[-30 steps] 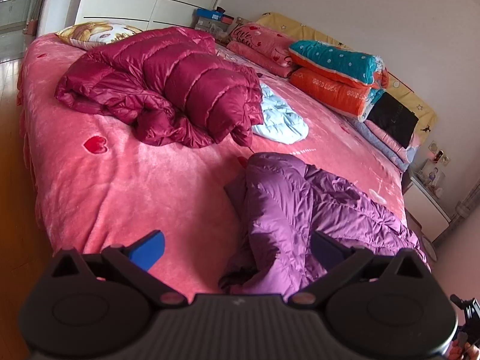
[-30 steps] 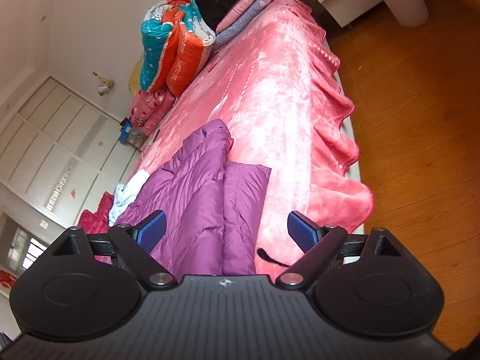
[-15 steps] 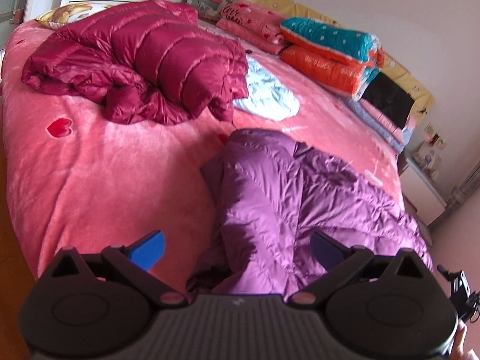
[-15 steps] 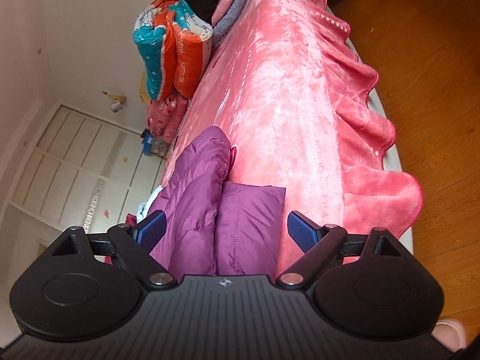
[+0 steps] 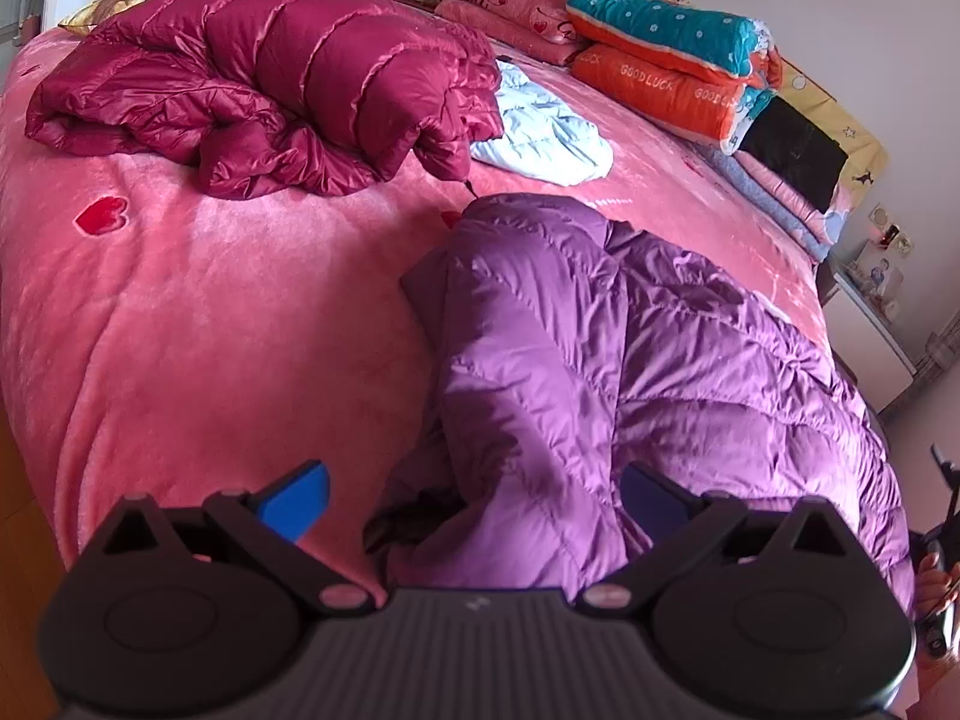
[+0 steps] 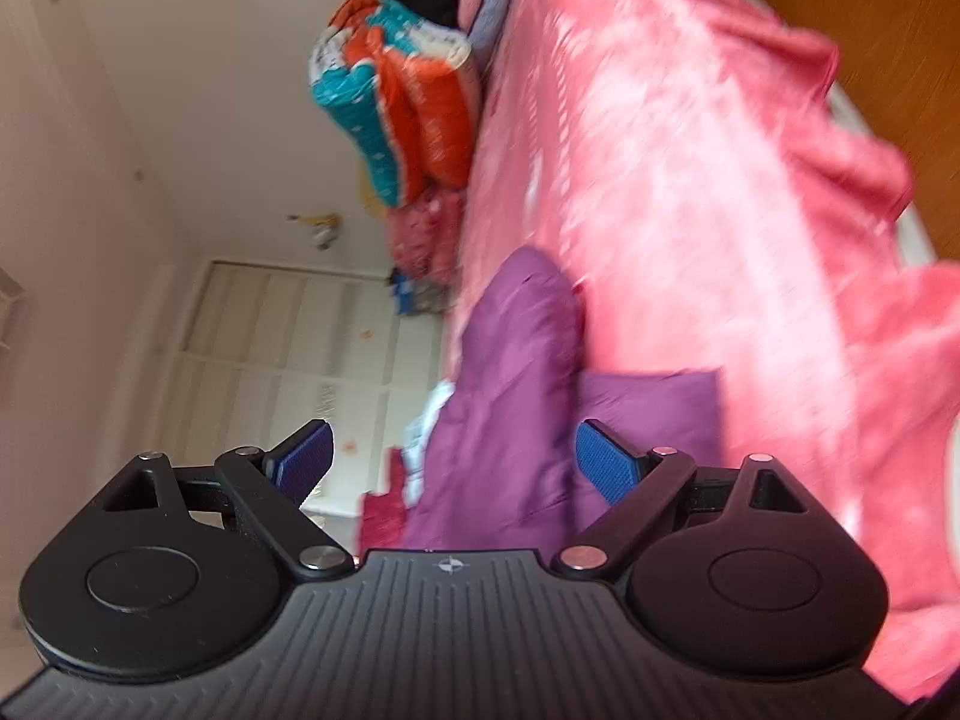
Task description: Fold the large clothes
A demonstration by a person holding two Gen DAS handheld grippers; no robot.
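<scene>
A purple down jacket (image 5: 630, 360) lies crumpled on the pink bedspread (image 5: 210, 312) near the front edge of the bed. My left gripper (image 5: 474, 501) is open, its blue pads apart on either side of the jacket's near hem, just above it. My right gripper (image 6: 453, 459) is open and empty, rolled sideways, looking along the bed over the same purple jacket (image 6: 510, 396). This view is blurred by motion.
A crimson down coat (image 5: 270, 78) is heaped at the back left, with a light blue garment (image 5: 540, 132) beside it. Folded quilts (image 5: 672, 66) and pillows are stacked at the headboard. A nightstand (image 5: 870, 312) stands at the right, wooden floor (image 6: 870, 30) beyond the bed's edge.
My left gripper has moved in closer over the purple jacket's near hem. My right gripper has rolled and swung, so the bed looks tilted and blurred. Both stay open.
</scene>
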